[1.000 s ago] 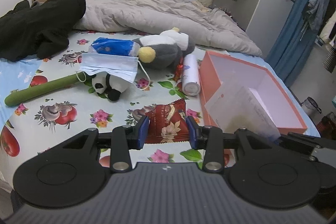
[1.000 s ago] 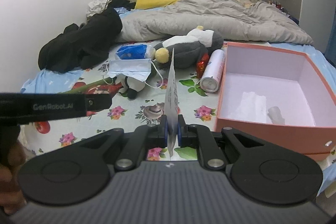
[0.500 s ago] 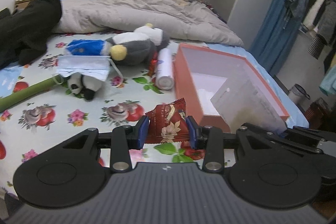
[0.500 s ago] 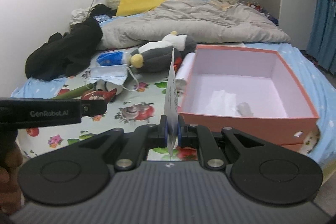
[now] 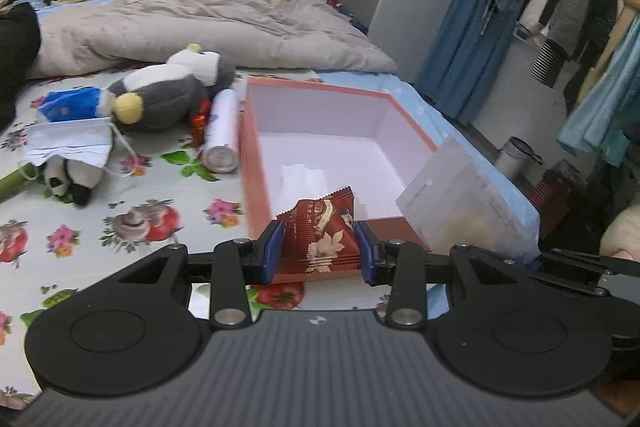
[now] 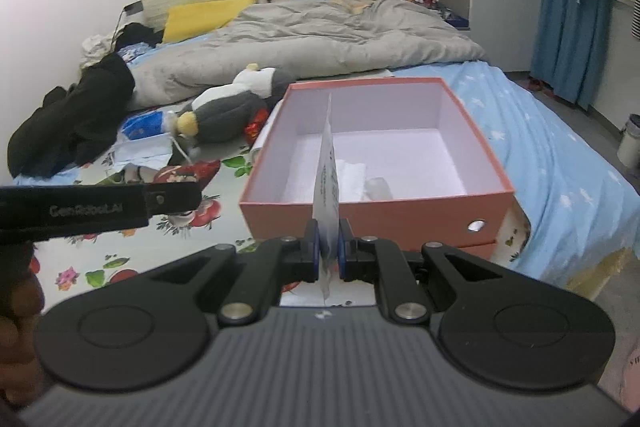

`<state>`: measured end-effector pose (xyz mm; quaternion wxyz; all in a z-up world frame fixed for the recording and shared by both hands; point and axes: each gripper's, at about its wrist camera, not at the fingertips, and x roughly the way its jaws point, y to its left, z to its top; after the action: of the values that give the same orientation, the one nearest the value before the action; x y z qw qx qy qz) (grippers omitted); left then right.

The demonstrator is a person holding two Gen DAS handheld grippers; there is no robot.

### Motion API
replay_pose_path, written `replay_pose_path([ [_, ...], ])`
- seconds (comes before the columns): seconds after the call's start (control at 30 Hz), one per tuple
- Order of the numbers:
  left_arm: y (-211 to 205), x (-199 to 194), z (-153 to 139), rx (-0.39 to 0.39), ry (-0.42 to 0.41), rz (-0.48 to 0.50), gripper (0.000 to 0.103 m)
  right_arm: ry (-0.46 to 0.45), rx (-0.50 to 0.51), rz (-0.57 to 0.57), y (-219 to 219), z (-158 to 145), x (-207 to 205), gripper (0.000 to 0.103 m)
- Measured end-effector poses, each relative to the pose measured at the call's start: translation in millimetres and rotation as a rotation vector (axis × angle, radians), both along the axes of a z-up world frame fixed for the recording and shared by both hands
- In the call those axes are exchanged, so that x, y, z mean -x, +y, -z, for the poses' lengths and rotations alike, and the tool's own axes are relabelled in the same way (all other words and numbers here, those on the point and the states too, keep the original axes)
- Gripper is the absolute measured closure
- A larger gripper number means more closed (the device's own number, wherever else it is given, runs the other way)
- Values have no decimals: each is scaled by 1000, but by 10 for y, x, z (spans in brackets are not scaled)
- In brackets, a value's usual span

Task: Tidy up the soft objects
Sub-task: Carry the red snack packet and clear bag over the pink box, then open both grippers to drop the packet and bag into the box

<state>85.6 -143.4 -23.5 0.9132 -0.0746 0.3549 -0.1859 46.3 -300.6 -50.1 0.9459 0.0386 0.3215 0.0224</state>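
Snack packet (image 5: 320, 239) pinched in left gripper (image 5: 318, 251) | right gripper (image 6: 329, 247) clamps flat pouch (image 6: 327, 179) | carry both over box (image 6: 472, 215) rim, release low inside.

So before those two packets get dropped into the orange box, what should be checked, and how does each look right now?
1. Left tongs grip the red snack packet: ok, both pads press its sides.
2. Right tongs grip the white pouch: ok, pinched edge-on between the pads.
3. Orange box open, no lid on it: ok.
4. Room inside the box: ok, only a white tissue and one small pale item lie there.
5. Packets past the near wall, over the opening: cannot tell from these angles.
6. Penguin plush and white can outside the box, out of the way: ok.
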Motion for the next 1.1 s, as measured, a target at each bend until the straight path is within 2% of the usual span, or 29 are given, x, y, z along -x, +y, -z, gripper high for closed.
replay_pose_path([
  [0.37, -296, -483, 26, -27, 34, 31, 59, 3, -42, 50, -276, 59, -199, 91],
  [0.7, -623, -1164, 146, -58, 66, 41, 59, 22, -58, 60, -598, 148, -734, 91],
  [1.1, -966, -1980, 537, -91, 163, 54, 59, 67, -85, 91, -945, 427, -1425, 91],
])
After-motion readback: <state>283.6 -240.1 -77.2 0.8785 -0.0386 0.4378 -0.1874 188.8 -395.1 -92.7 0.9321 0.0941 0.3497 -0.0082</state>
